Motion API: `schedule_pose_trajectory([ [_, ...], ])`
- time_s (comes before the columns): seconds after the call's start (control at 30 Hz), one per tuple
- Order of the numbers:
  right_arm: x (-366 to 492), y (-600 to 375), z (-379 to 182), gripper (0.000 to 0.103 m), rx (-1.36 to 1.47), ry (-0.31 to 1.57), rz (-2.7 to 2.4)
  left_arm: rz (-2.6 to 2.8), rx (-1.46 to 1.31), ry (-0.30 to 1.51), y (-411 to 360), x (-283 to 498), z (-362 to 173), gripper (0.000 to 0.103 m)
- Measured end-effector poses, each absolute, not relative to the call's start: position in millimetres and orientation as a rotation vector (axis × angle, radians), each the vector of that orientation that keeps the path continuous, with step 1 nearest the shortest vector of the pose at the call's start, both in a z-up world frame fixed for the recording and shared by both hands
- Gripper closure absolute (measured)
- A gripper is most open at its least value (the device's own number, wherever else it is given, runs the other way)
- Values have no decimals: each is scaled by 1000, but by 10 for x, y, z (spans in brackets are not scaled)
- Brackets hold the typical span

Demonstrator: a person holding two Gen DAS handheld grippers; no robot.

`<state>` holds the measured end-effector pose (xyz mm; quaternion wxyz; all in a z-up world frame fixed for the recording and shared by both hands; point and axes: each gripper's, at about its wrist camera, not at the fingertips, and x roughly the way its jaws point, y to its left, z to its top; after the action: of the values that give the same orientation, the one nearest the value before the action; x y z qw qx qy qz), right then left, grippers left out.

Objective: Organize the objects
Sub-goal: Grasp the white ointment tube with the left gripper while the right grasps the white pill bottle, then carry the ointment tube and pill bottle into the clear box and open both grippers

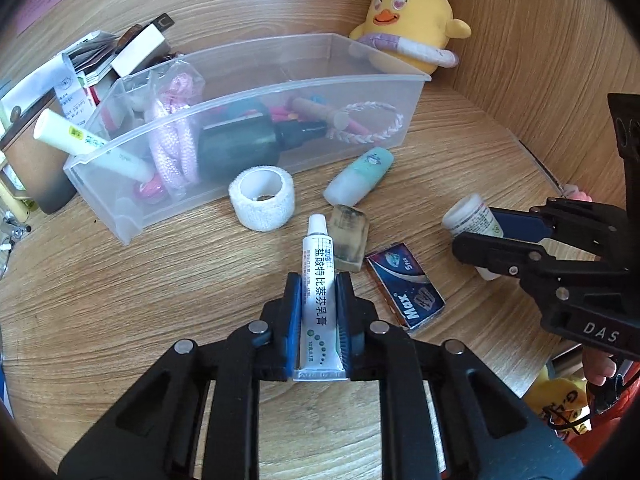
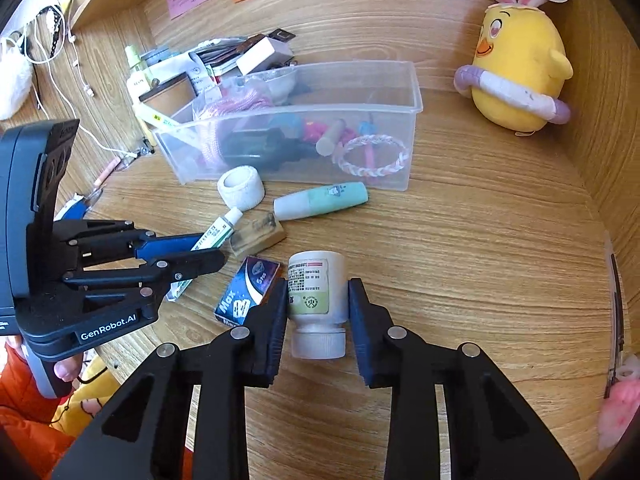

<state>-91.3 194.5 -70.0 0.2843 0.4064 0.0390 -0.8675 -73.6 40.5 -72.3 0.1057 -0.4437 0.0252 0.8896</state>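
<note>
Two grips are in hand at once. Nearest, the left gripper [image 1: 316, 312] is clamped tight on the lower half of a white ointment tube [image 1: 317, 280], its cap end pointing away toward the bin. The right gripper [image 2: 318, 308] has its pads against the sides of a white pill bottle [image 2: 318, 300], which lies with its cap toward the camera; the grip looks firm on the left pad, while on the right a thin gap may remain, and I cannot tell for sure. Both things rest on or just above the desk [image 2: 460, 240].

The step, as I judge it, is the pick-up of loose items for the clear plastic bin [image 1: 248, 92]. Next comes a lift clear of the gum packet [image 1: 406, 290] and the small amber block [image 1: 350, 242] lying just beside the tube, then a carry over the bin's near wall and a release inside.

Farther out, a roll of white tape [image 1: 262, 200] and a mint-green stick [image 1: 358, 176] lie near the bin, not yet collected. Inside the bin, a dark bottle, pink cord and a braided bracelet blur behind the frosted wall. The stack of boxes behind the bin is hard to read, and a yellow plush chick [image 1: 408, 20] is cut off at the ears.
</note>
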Motion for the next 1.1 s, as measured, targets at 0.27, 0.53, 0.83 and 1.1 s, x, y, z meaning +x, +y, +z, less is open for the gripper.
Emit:
schedule_pose_trajectory([
  [0.27,-963,1876,-478,76,1004,95,-2346,2698,-1200,4,209,-715,-423,96],
  [0.53,-1026,1809,-239,76,917,81,-2378,2709,-1141,-28,61,-720,-261,93],
  [0.83,-1186,1796,-113,76,872,49,-2408,2609,-1371,-121,115,-828,-726,59],
  [1.1,-1261,1756,-115,76,870,41,-2402,2670,-1344,-66,119,-787,-742,88],
])
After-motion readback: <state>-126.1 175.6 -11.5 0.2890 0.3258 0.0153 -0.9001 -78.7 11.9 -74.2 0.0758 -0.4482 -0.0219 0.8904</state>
